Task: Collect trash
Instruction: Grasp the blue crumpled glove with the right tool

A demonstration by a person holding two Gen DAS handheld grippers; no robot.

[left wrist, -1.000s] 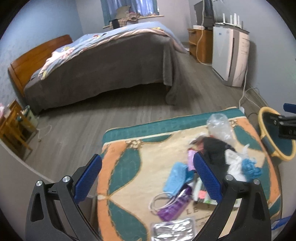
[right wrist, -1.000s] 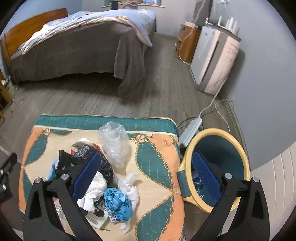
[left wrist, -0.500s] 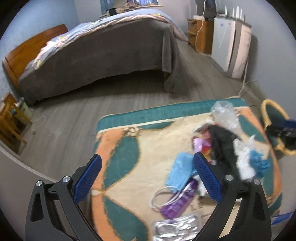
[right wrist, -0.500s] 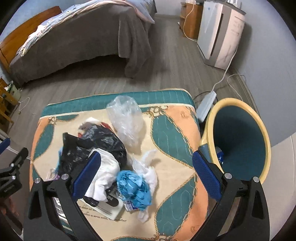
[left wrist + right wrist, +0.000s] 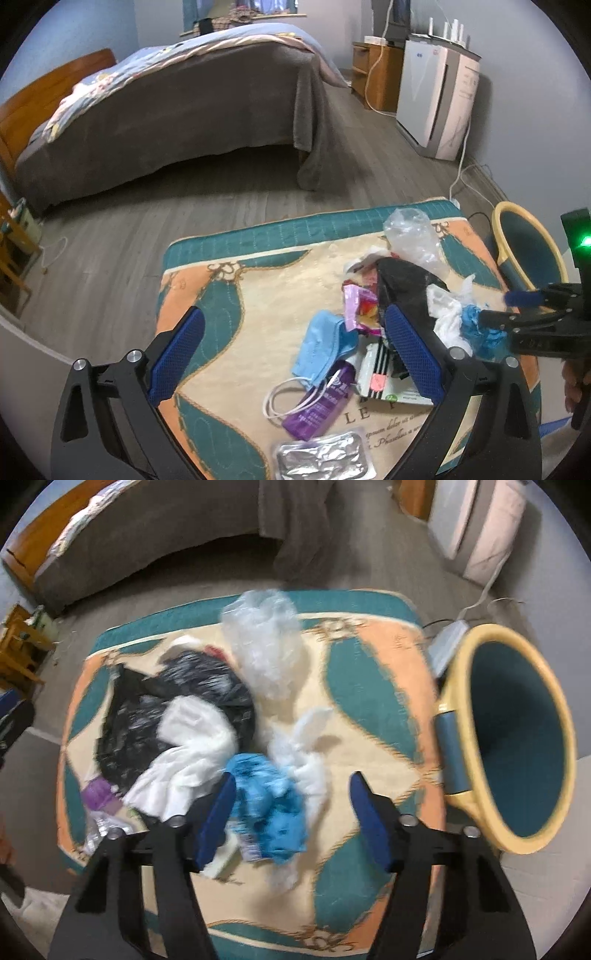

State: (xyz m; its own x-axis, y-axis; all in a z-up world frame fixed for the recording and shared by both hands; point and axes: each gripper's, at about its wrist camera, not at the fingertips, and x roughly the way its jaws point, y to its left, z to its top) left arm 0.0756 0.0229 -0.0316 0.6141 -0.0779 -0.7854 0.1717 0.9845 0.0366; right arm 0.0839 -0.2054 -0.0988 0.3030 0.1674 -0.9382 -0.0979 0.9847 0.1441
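A heap of trash lies on a patterned mat (image 5: 229, 295): clear plastic bag (image 5: 266, 642), black bag (image 5: 147, 709), white tissue (image 5: 192, 749) and a crumpled blue wad (image 5: 269, 805). My right gripper (image 5: 291, 779) points steeply down over the blue wad. Its jaws are closing with the wad between them, and the right pad is still apart from it. A teal bin with a yellow rim (image 5: 476, 635) stands just right of the mat. My left gripper (image 5: 291, 317) hangs open above a blue face mask (image 5: 325, 343), a purple tube (image 5: 317, 406) and a foil pack (image 5: 325, 458).
A bed with a grey cover (image 5: 184, 110) fills the far side of the grey wood floor. A white air purifier (image 5: 436, 92) and a wooden cabinet (image 5: 376, 74) stand by the right wall. A power strip (image 5: 448, 642) lies behind the bin.
My right gripper has dropped toward the trash heap and tipped further down, and its jaws have narrowed around the blue wad. The left gripper has sunk slightly and stays open.
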